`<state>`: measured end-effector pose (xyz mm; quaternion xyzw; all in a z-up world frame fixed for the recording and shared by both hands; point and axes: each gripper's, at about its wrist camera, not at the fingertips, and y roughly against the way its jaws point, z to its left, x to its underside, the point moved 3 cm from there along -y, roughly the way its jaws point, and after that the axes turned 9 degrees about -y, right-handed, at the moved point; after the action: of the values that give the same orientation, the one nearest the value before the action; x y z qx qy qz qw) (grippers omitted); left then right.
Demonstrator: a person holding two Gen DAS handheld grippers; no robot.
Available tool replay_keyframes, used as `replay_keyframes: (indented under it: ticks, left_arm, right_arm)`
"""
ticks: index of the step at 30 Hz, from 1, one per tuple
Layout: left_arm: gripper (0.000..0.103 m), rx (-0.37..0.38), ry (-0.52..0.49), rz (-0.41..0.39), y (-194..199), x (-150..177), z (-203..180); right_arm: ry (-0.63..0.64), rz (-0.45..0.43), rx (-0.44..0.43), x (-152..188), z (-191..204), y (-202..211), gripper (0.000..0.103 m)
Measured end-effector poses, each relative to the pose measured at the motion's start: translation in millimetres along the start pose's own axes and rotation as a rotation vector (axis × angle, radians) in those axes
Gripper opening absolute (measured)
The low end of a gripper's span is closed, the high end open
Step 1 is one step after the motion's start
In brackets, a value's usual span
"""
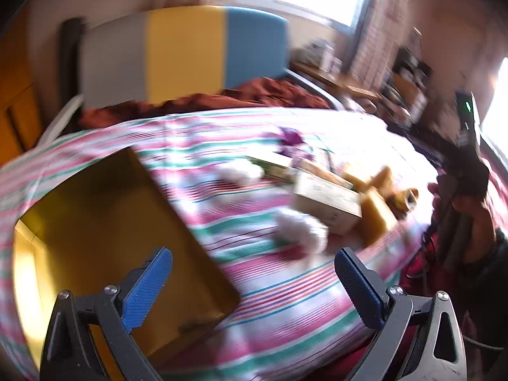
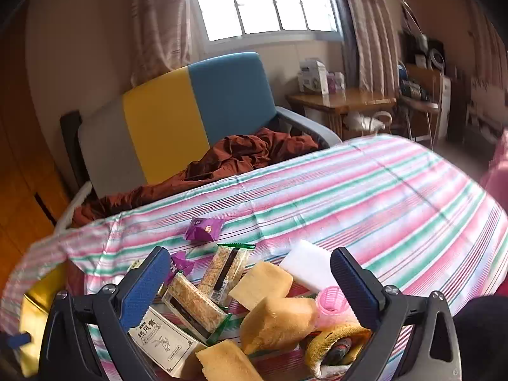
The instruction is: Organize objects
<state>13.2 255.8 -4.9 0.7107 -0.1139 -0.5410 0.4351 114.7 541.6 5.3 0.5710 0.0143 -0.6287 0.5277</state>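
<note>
A home bedroom: a striped bedsheet (image 2: 365, 190) near, a colour-block sofa (image 2: 177, 117) beyond, and curtains (image 2: 365, 31) framing the far window (image 2: 263, 0).

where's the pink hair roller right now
In the right wrist view, the pink hair roller lies low and right on the striped cloth, between a yellow sponge and the white sponge.

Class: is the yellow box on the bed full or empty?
Empty as far as shown: the box shows only bare yellow inner walls and floor.
</note>
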Motion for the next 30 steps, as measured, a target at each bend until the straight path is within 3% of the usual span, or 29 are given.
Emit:
replay_keyframes:
  ticks: [3, 7, 18, 22, 30]
  left_arm:
    - [0.103, 0.045, -0.091, 0.044, -29.6, -14.6, -29.1]
    - [0.103, 0.045, -0.189, 0.112, -67.5, -21.8, -54.5]
    - [0.103, -0.017, -0.240, 0.246, -136.6, -20.3, -58.0]
    - [0.069, -0.007, -0.204, 0.270, -150.9, -18.6, -54.2]
    - [0.064, 0.015, -0.158, 0.184, -124.1, -10.3, -52.5]
  right_arm:
    - [-0.059, 0.007, -0.026, -3.7, -8.4, 0.5, 0.103]
    - [-0.087, 0.029, -0.058, -4.4, -13.5, -2.2, 0.103]
    - [-0.087, 0.056, -0.112, -1.8, -10.6, -5.4, 0.103]
    - [-0.082, 0.062, -0.111, -0.5, -10.5, -6.2, 0.103]
    - [-0.030, 0.090, -0.119, 5.3, 0.8, -10.2, 0.103]
